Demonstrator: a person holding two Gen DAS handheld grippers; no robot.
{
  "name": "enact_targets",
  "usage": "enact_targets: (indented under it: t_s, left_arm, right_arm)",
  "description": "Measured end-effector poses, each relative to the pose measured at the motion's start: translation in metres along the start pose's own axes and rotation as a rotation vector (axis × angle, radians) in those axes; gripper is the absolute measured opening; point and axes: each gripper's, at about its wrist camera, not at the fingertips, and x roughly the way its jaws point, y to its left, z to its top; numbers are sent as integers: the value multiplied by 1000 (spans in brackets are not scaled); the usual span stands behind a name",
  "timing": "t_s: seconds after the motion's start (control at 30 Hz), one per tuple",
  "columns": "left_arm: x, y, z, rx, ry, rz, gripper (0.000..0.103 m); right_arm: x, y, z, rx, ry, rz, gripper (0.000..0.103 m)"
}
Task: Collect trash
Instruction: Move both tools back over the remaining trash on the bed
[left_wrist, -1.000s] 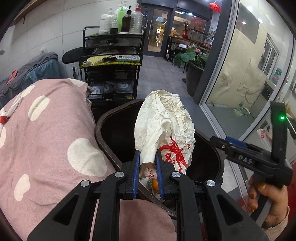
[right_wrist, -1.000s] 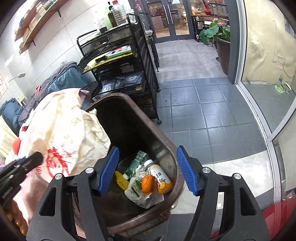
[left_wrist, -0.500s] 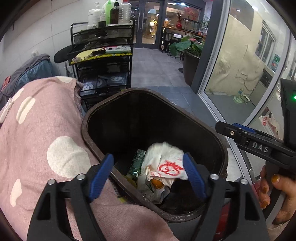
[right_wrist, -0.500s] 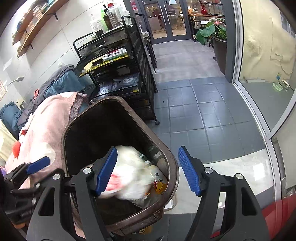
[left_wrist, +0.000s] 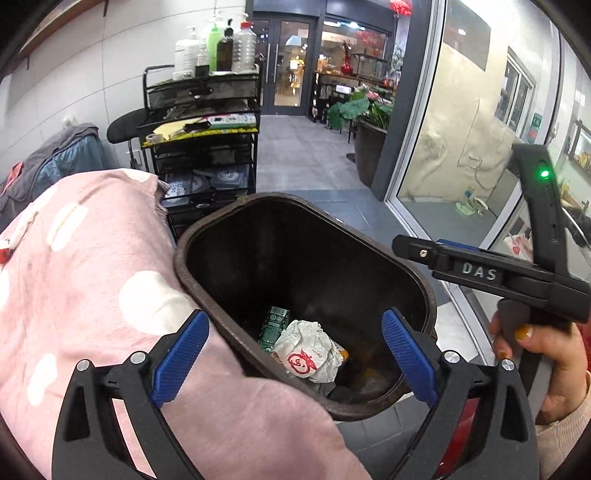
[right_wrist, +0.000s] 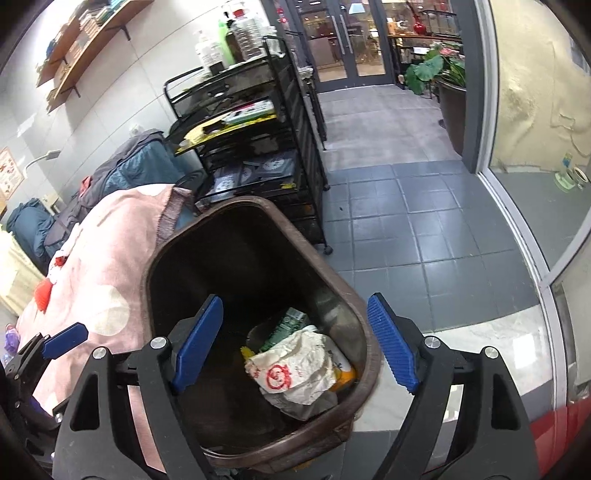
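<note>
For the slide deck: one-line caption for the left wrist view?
Left gripper open above the brown bin; crumpled white wrapper lies inside on other trash.

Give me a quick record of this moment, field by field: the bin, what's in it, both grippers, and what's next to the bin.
bin: brown trash bin, open top, on the floor
contents: crumpled white bag with red print lying on top; green carton behind it; something orange beside the bag
left gripper: jaws have just been opening; nothing between them, above the bin
right gripper: jaws have just been opening; empty, above the bin
beside bin: pink spotted cloth; black wire cart behind
</note>
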Motion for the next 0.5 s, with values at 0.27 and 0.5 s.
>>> enact_targets:
  t_s: [0.27, 0.5]
  left_arm:
    - [-37, 22, -7, -35, -83, 39, 97]
    - [-68, 54, -20, -82, -136, 111, 97]
  right_arm:
    - [4, 37, 1, -55, -3, 82, 81]
    - [9, 82, 0, -139, 6, 151, 82]
